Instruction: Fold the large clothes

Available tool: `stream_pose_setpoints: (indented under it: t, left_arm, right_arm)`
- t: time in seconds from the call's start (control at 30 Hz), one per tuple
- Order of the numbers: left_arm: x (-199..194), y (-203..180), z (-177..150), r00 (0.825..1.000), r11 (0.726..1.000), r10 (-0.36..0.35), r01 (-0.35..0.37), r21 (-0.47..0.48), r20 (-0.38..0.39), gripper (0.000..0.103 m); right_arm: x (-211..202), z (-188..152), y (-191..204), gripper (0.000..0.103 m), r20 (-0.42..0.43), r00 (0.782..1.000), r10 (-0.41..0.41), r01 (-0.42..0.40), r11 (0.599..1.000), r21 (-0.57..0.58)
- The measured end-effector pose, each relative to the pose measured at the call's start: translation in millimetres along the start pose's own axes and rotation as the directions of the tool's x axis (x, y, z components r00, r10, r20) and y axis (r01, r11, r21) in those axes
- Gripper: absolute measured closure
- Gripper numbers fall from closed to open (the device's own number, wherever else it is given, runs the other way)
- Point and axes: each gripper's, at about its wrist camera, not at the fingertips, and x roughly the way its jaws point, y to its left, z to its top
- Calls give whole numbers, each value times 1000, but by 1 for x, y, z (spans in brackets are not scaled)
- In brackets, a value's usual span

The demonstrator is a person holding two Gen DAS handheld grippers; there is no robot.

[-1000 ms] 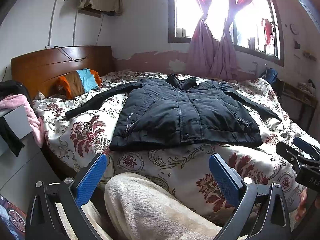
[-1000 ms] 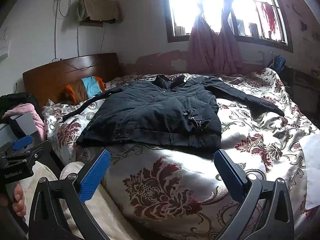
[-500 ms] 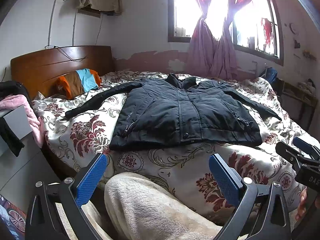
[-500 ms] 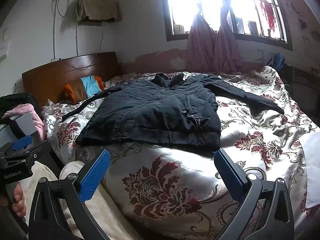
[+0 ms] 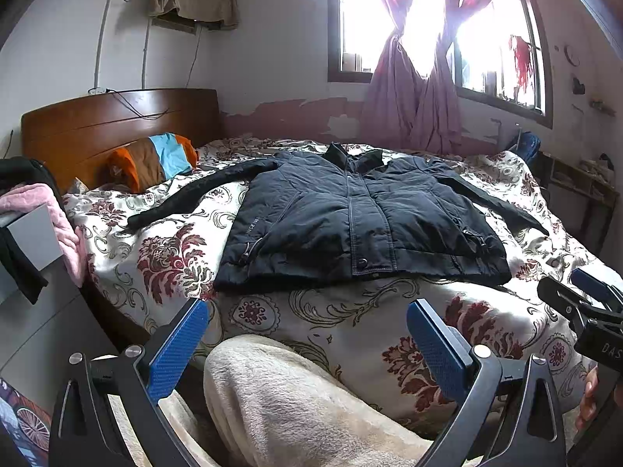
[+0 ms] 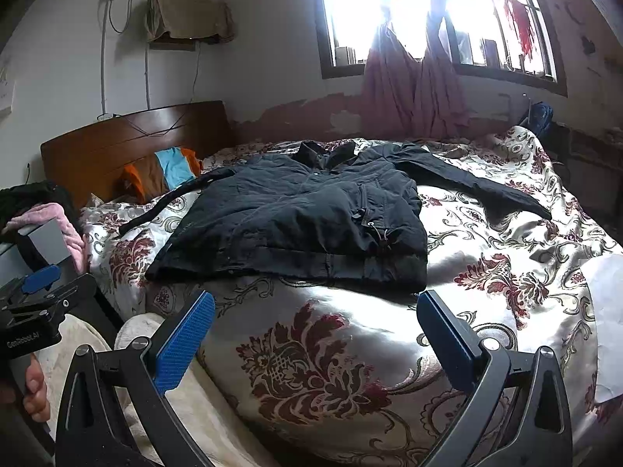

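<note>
Lying flat, front up: black padded jacket (image 5: pixel 358 218) on floral bedspread (image 5: pixel 171 260), sleeves out sideways. Left tool (image 5: pixel 307 334) spread, empty, near bed edge. Right tool (image 6: pixel 315 330) spread, empty.

A bed (image 5: pixel 175 257) with a wooden headboard (image 5: pixel 117 124) is set against peeling white walls, backlit by a curtained window (image 5: pixel 428 39), its panes seemingly overexposed.

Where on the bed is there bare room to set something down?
Bare bedspread lies between the jacket hem and the near edge, and right of the jacket under its outstretched sleeve. The headboard end is crowded with a pillow and the other sleeve.
</note>
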Motion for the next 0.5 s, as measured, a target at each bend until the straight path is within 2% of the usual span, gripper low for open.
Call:
stream_pose_setpoints:
  t: [0.5]
  left_arm:
    - [0,3,4,1000,1000,0,0,2,-4,0]
  right_arm:
    - [0,0,-1,1,-5,1000,-1,1,1000,4]
